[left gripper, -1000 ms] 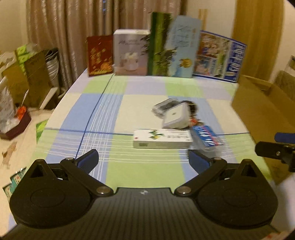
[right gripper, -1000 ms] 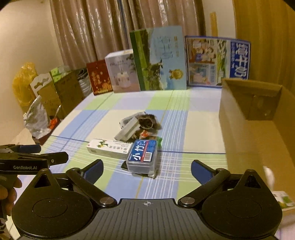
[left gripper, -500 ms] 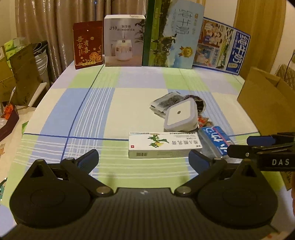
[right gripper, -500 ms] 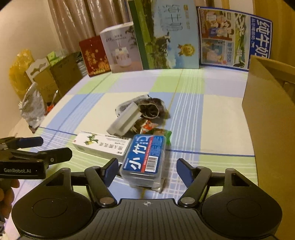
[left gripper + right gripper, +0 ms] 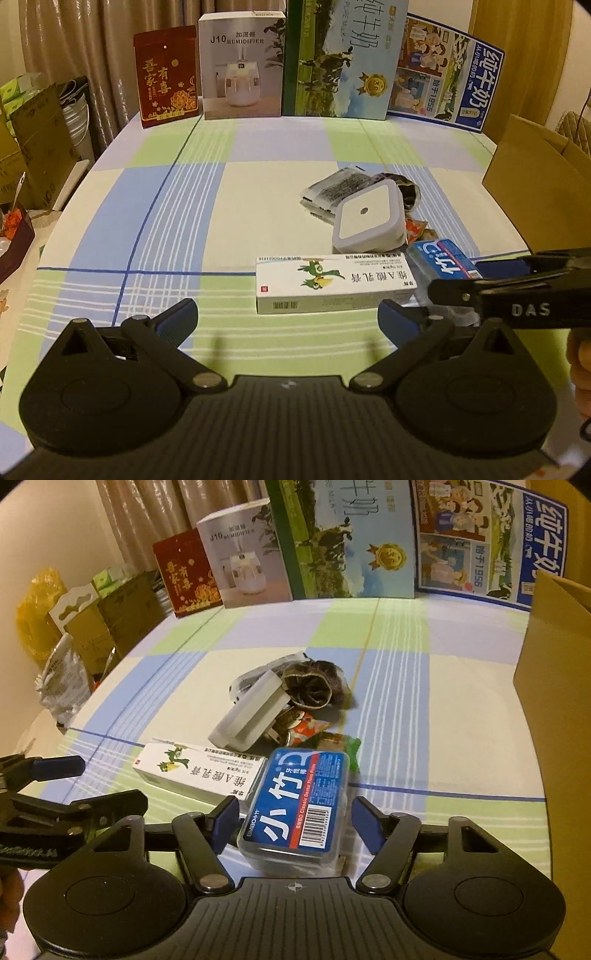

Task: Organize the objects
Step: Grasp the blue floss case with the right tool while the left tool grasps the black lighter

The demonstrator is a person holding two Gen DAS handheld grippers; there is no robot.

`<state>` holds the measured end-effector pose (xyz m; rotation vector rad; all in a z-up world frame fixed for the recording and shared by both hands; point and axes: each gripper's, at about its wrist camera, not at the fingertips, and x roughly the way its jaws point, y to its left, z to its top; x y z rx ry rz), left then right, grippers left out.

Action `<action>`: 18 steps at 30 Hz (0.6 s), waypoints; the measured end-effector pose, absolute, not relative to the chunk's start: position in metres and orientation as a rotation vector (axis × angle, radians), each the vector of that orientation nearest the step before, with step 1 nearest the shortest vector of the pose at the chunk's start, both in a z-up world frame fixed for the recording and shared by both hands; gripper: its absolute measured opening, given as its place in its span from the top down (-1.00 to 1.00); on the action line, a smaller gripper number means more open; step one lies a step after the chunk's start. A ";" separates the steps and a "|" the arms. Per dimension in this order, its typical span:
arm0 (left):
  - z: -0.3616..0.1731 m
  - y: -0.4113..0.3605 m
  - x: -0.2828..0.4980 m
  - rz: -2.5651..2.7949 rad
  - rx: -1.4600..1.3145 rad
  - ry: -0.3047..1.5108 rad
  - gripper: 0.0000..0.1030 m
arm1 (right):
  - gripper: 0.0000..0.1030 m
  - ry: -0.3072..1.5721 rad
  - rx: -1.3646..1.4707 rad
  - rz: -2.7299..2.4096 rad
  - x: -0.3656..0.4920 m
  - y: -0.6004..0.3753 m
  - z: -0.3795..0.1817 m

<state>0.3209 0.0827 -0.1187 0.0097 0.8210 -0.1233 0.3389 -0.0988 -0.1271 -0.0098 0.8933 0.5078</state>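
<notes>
right gripper (image 5: 293,825) brackets the dental floss box (image 5: 295,805), a clear plastic case with a blue label that lies flat on the checked tablecloth (image 5: 436,716), near its front edge and just beside the white ointment carton (image 5: 199,771). its jaws have just been closing; the box sits between them, the left pad seems at or very near the case wall, and a narrow gap shows at the right pad, so the case is not yet gripped. left gripper (image 5: 288,317) hovers with its jaws wide apart and empty, short of the carton.

handling, as a judgement: the case looks light, rigid and smooth-walled, so it is likely slippery under the pads; its long side walls, taken near mid-length, offer the flattest hold. a lid might spring under a hard squeeze. the carton at its left side may be nudged as the jaws close.

views compared: the right wrist view shows the label face, the pad gaps, the dark crumpled wrapper (image 5: 314,686) and the snack packets (image 5: 306,729) behind the case. the left wrist view shows the right gripper side-on, hiding the near part of the case, and shows the front of the white square night light (image 5: 367,218), seen only edge-on in the other. both show part of the cardboard box (image 5: 532,184) at the right.
</notes>
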 end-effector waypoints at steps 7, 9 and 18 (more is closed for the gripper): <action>-0.124 0.078 0.321 -0.156 -0.008 0.838 -0.98 | -0.06 0.883 -0.025 0.457 0.337 -0.110 -0.123; -0.125 0.075 0.321 -0.166 0.000 0.843 -0.98 | -0.06 0.880 -0.046 0.438 0.335 -0.118 -0.120; -0.129 0.057 0.320 -0.245 0.039 0.846 -0.98 | -0.04 0.940 -0.137 0.418 0.321 -0.150 -0.134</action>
